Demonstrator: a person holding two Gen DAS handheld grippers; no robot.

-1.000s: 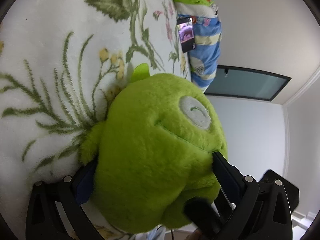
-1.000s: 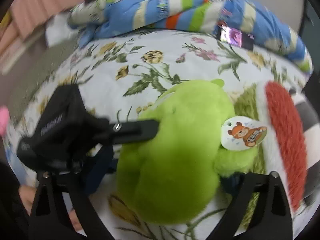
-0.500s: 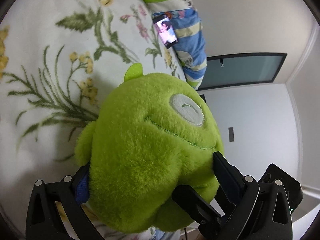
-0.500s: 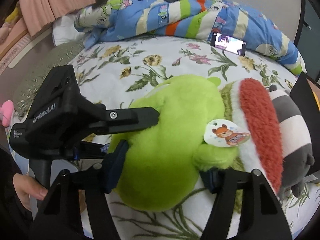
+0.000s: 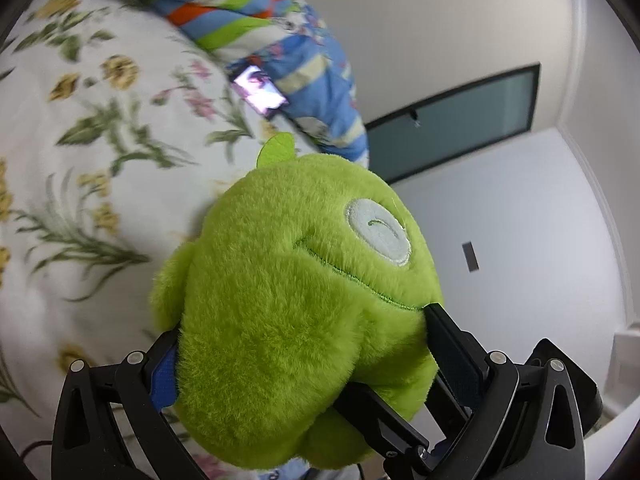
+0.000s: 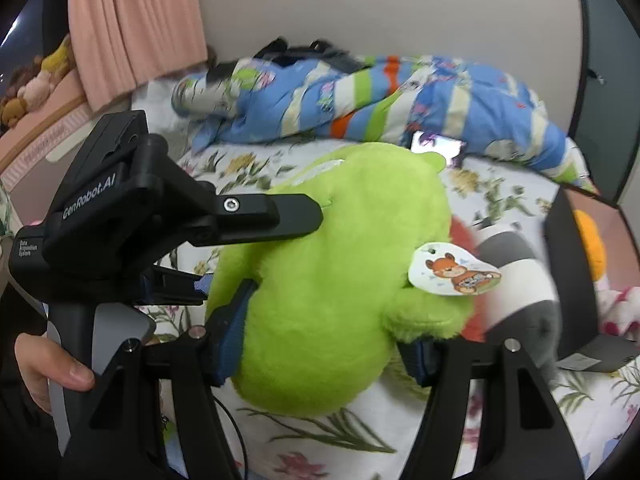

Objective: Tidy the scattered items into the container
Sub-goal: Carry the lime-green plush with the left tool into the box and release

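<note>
The green plush toy (image 5: 296,312) is held above the flowered bedspread (image 5: 100,152), pinched from both sides: the left gripper (image 5: 304,356) presses into its lower body, and the right gripper (image 6: 320,340) squeezes it low, near the arm carrying the paper tag (image 6: 452,274). Both sets of jaws visibly dent the fur. Judgement: the toy is light, soft and compressible, not fragile and unlikely to slip, though it sags where it is unsupported. The thick lower body is the soundest hold; the small horn, the arms and the tag are poor ones. The dark box (image 6: 580,280), lying near on the right with other toys inside, appears to be the container.
</note>
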